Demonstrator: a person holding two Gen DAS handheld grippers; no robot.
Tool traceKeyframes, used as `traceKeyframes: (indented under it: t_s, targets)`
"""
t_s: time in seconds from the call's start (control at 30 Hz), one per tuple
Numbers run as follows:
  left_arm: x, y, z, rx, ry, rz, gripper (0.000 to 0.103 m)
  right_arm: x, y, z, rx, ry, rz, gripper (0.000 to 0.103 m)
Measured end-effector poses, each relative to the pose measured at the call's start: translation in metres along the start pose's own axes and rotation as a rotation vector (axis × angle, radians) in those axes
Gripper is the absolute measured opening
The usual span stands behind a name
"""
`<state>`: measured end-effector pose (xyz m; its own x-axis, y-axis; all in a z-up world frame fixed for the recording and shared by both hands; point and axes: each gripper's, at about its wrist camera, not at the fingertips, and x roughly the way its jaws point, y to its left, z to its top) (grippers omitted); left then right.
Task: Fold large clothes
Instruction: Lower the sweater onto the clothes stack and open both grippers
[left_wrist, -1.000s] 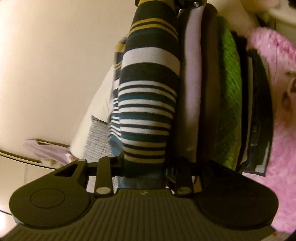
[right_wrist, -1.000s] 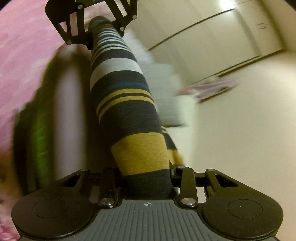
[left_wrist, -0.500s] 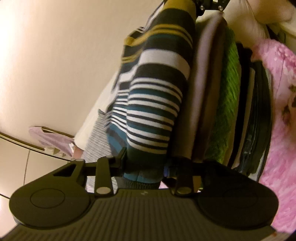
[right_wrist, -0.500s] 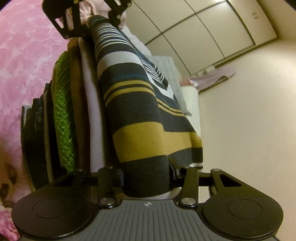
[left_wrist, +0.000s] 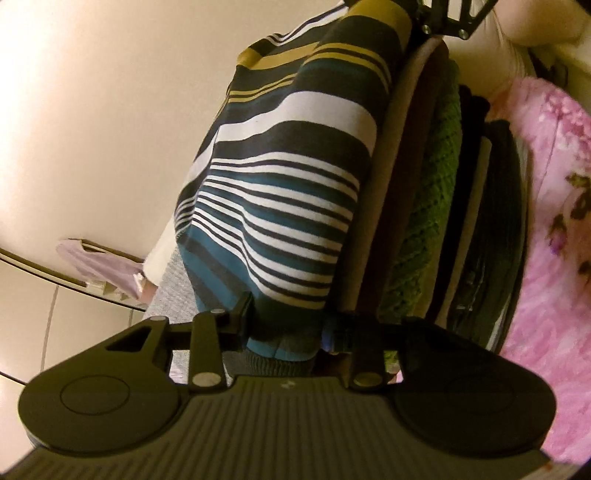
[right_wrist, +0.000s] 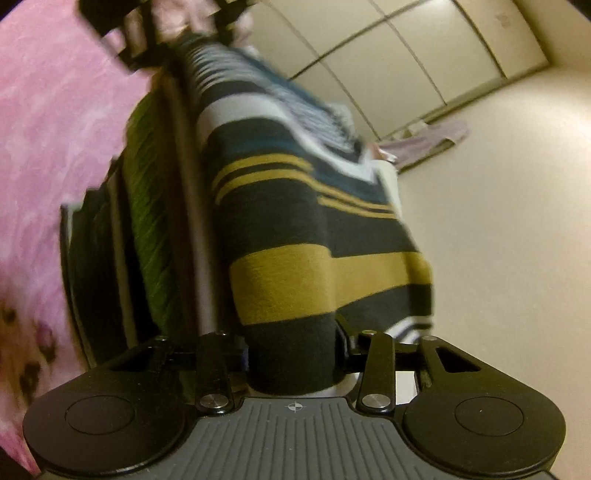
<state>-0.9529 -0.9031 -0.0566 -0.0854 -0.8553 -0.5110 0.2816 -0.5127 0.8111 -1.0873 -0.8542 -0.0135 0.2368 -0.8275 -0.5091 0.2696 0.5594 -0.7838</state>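
A folded striped sweater (left_wrist: 295, 192), in navy, white, teal and mustard bands, stretches between my two grippers. My left gripper (left_wrist: 288, 334) is shut on its teal end. My right gripper (right_wrist: 293, 352) is shut on its dark mustard-banded end (right_wrist: 288, 280). Each view shows the other gripper at the far end: the right one (left_wrist: 450, 18) and the left one (right_wrist: 166, 40), which is blurred. The sweater lies against the top of a stack of folded clothes (left_wrist: 424, 229), also in the right wrist view (right_wrist: 147, 221). Both cameras are rolled sideways.
The stack holds mauve, brown, green knit (left_wrist: 432, 206) and black layers. It sits on a pink flowered blanket (left_wrist: 554, 206). A grey cushion (left_wrist: 173, 295) lies beyond. A lilac cloth (right_wrist: 428, 138) hangs by the pale closet doors (right_wrist: 424, 48).
The sweater, a narrow roll a second ago, now spreads wider and lies flatter against the stack. Both grippers have shifted with it and stay shut on its ends.
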Motion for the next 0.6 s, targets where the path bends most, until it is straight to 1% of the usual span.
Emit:
traceKeyframes:
  t_s: [0.07,0.13,0.2,0.27,0.33,0.37,0.4,0.47,0.5,0.57,0.6]
  targets:
    - [-0.002,0.011,0.000,-0.025,0.012,-0.012,0.031,-0.005,-0.008,0.005,0.009,-0.001,-0.013,0.042]
    - [-0.004,0.020,-0.005,-0.046,0.015,-0.028,0.034,-0.011,-0.017,0.005,0.032,-0.007,0.003,0.044]
    - [-0.018,0.032,-0.007,-0.086,0.010,-0.057,0.036,-0.011,-0.015,0.001,0.021,-0.010,0.003,0.045]
    - [-0.028,0.047,-0.012,-0.176,0.015,-0.117,0.041,-0.011,-0.015,-0.001,0.015,-0.002,0.001,0.046]
    - [-0.036,0.069,-0.022,-0.305,0.028,-0.180,0.041,-0.009,-0.013,0.001,0.029,0.006,0.000,0.046]
    - [-0.037,0.077,-0.020,-0.374,0.028,-0.194,0.041,-0.008,-0.011,0.001,0.038,0.006,-0.001,0.046]
    - [-0.041,0.076,-0.020,-0.423,0.024,-0.198,0.041,-0.003,-0.012,-0.001,0.046,0.005,-0.001,0.046]
    - [-0.035,0.103,-0.019,-0.507,-0.008,-0.189,0.041,-0.004,-0.012,-0.002,0.059,0.002,-0.003,0.046]
    - [-0.044,0.094,-0.015,-0.538,-0.022,-0.185,0.041,-0.004,-0.012,-0.002,0.065,0.002,-0.004,0.046]
    - [-0.046,0.103,-0.006,-0.615,-0.047,-0.181,0.041,-0.005,-0.012,-0.002,0.074,0.002,-0.009,0.046]
    - [-0.050,0.101,-0.001,-0.655,-0.048,-0.186,0.041,-0.005,-0.012,-0.002,0.077,0.001,-0.013,0.046]
